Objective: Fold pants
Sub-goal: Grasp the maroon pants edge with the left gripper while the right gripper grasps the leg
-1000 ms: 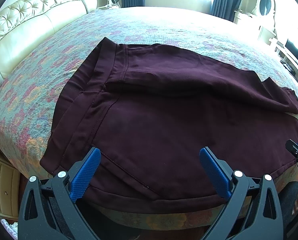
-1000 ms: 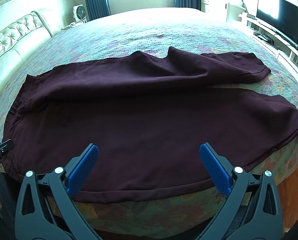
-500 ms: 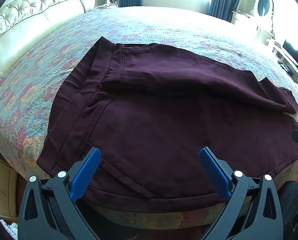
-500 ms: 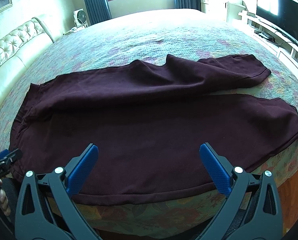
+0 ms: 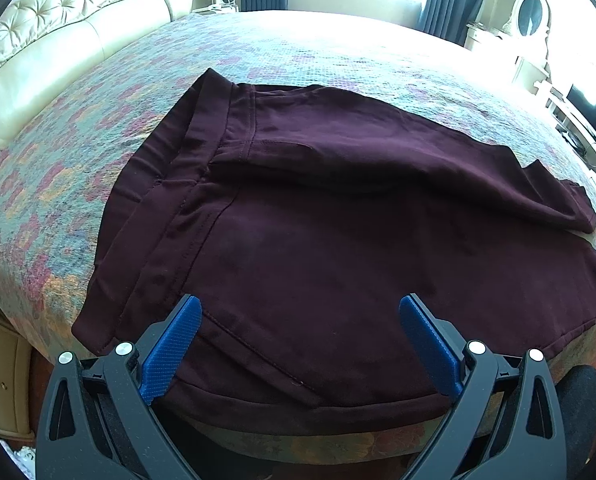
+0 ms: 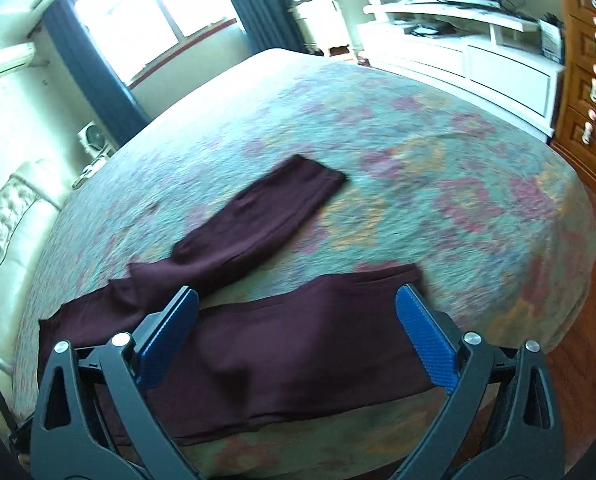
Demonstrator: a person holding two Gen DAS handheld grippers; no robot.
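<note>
Two claws hung above dark maroon pants (image 5: 338, 248) spread flat on a bed (image 5: 98, 128), both legs still at full length and no fold yet made. The left claw (image 5: 300, 344) stood wide and empty over the waistband end, near the bed's near edge. The right claw (image 6: 296, 340), its jaws having just been closing a little but still well apart with nothing pinched between them, looked out over the cuff end of the near leg (image 6: 298, 344); the far leg (image 6: 258, 224) lay apart, angled toward the window. The step in hand appeared to be taking position at each end. Next, by this reading, each claw would have to drop to the near edge, pinch cloth, and carry it over the far leg. No containers held anything on the bed.
</note>
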